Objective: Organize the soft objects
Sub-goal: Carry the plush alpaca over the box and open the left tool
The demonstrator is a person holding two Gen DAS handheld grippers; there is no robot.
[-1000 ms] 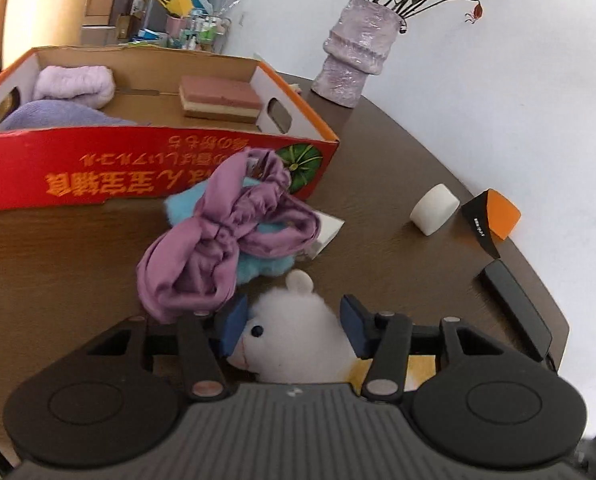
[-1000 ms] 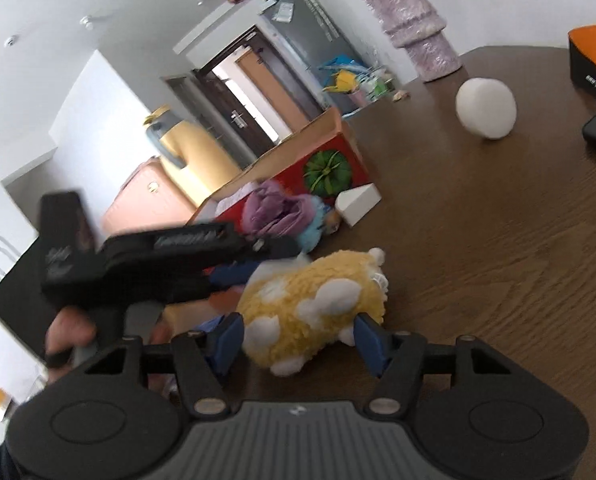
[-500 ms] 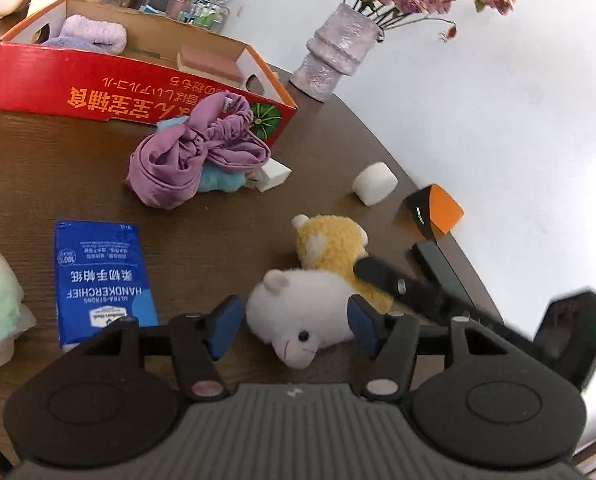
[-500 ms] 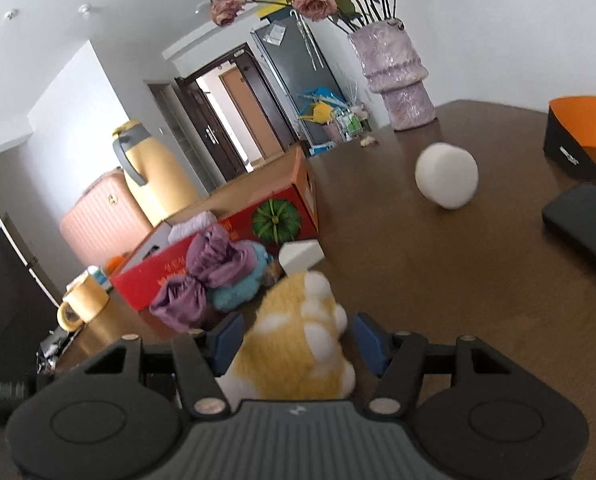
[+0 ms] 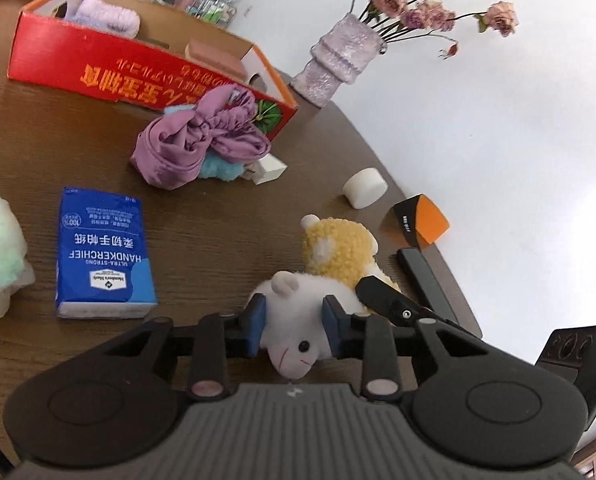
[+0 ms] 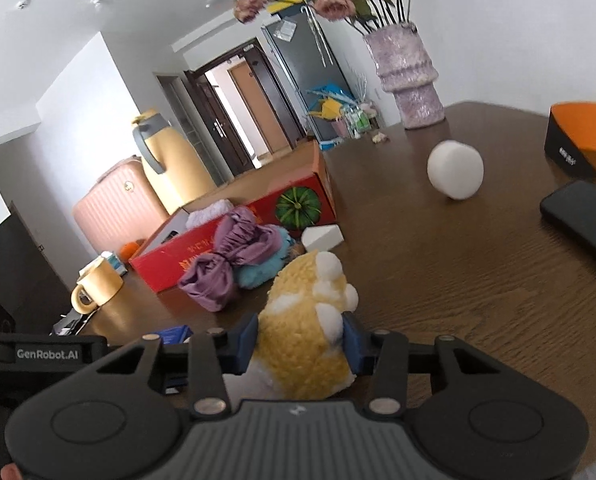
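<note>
While both plush toys lie side by side on the dark wooden table, each tool takes one, presumably for transfer to the box. Left gripper: jaws just closed in, blue pads pressing the white fluffy plush animal at its sides. Right gripper: jaws likewise just closed in, clenched on the yellow-and-white curly plush animal.

Container: red open-top cardboard box, well apart across the table. Contents: lilac rolled towel, pink-and-cream layered sponge block.

Outside, against the box front: purple gathered fabric headband over a blue fuzzy item.
</note>
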